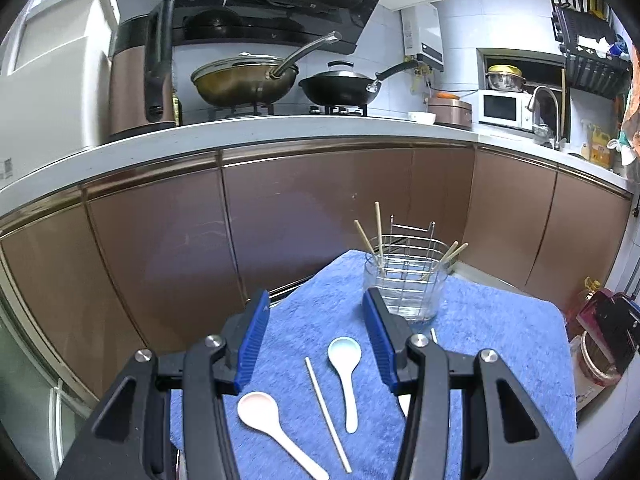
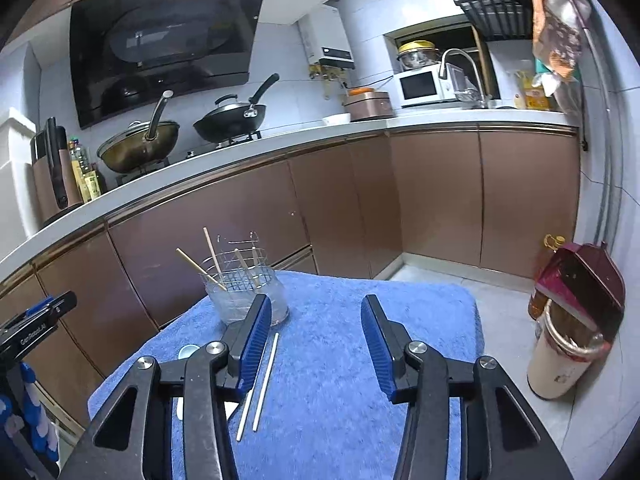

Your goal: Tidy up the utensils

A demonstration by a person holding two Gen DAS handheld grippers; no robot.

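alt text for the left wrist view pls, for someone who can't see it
The open left gripper, holding nothing, hovers over a blue towel where a pink spoon, a light blue spoon and a white chopstick lie. Behind them stands a clear holder with a wire rack and several wooden chopsticks, in front of brown kitchen cabinets.

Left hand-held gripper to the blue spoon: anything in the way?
Nothing visible. The left hand-held gripper is open and empty above the towel, and the blue spoon lies in plain view below it, with one chopstick beside it.
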